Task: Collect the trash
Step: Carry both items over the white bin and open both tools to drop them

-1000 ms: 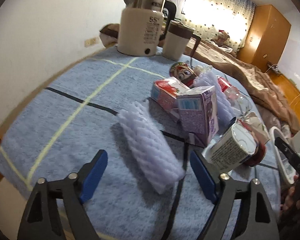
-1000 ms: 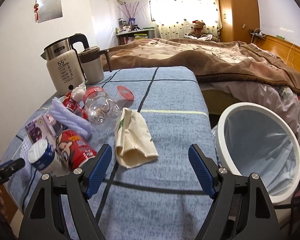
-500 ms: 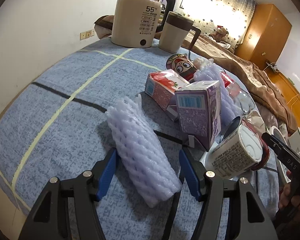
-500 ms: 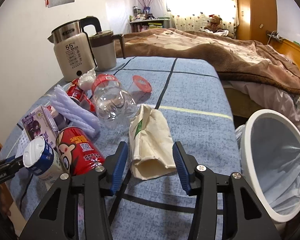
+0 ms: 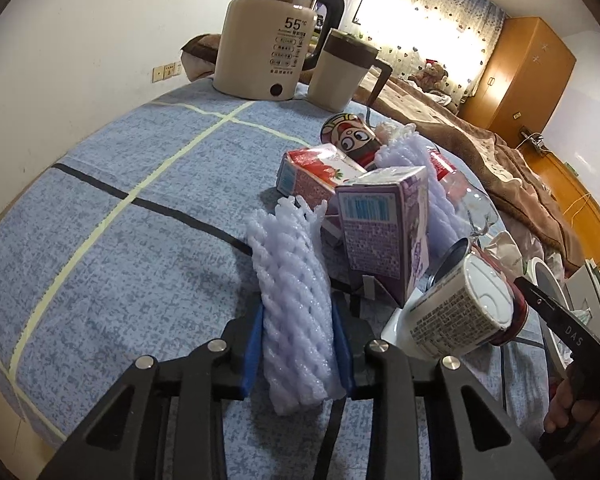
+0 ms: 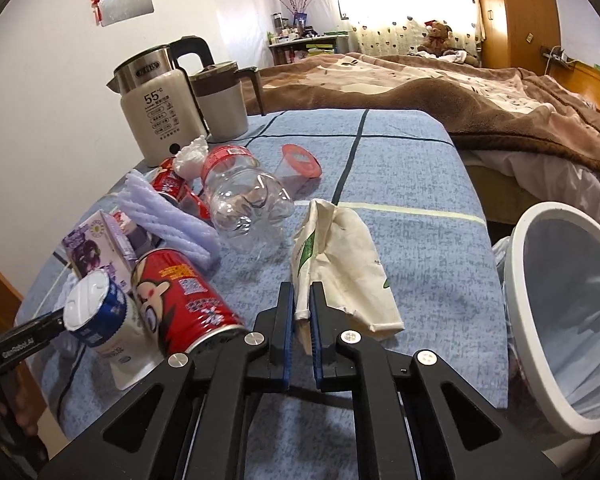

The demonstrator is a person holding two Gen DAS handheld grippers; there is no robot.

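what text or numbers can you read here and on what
"55°C": on the kettle, above small rows too blurred to read.
"DAS": on the black handle at the left view's right edge.
Purple carton, strawberry carton, white can, red can, bottle label, paper bag: print too small to read.

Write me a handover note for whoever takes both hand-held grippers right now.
Left hand-held gripper: shut on the purple foam fruit net.
Right hand-held gripper: shut on the crumpled paper bag.
Both items lie on the blue tablecloth; nothing visible in the white bin.
Left to collect: purple carton, strawberry carton, yogurt cup, red can, plastic bottle.
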